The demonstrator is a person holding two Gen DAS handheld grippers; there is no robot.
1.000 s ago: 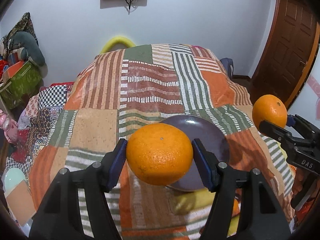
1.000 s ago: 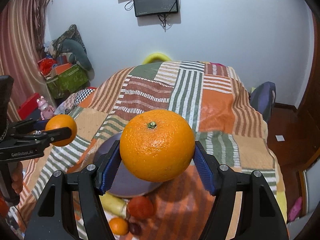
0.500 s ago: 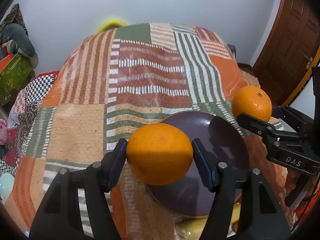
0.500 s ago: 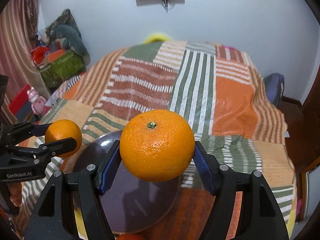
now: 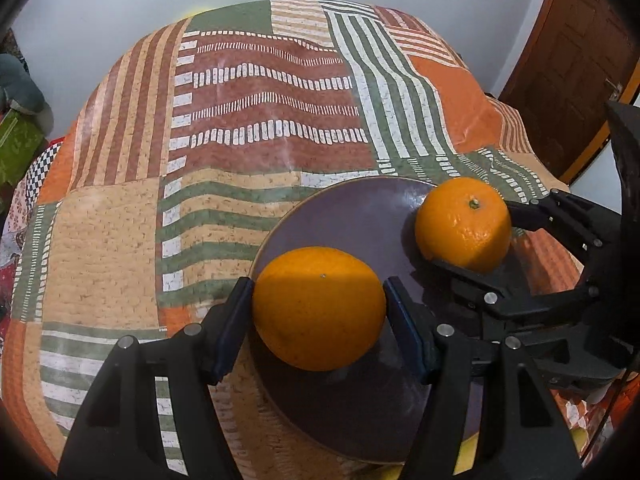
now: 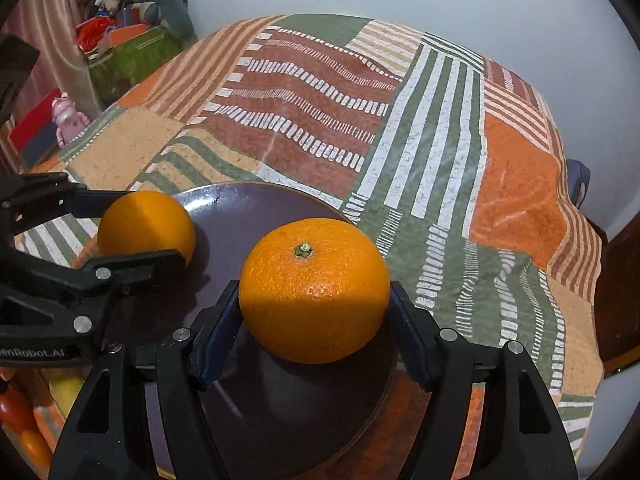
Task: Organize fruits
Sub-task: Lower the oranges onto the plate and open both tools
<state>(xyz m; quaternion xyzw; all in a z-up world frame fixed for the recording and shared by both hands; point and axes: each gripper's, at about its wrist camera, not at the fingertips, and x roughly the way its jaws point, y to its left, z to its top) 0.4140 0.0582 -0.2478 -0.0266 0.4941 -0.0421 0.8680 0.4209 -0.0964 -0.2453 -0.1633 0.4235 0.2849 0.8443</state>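
Bright indoor light, sharp focus, soft shadows below, fisheye bending, dark corners

Left gripper (image 5: pixel 319 308) and right gripper (image 6: pixel 314 306), jaws clamped, tilted downward.

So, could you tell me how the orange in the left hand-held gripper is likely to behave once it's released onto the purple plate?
The orange looks round all over, so it may well roll on the smooth, glossy purple plate. Its firm, dimpled peel holds shape between the left hand-held gripper pads, so probably stiff, not fragile. The other orange is close, so it could nudge it.
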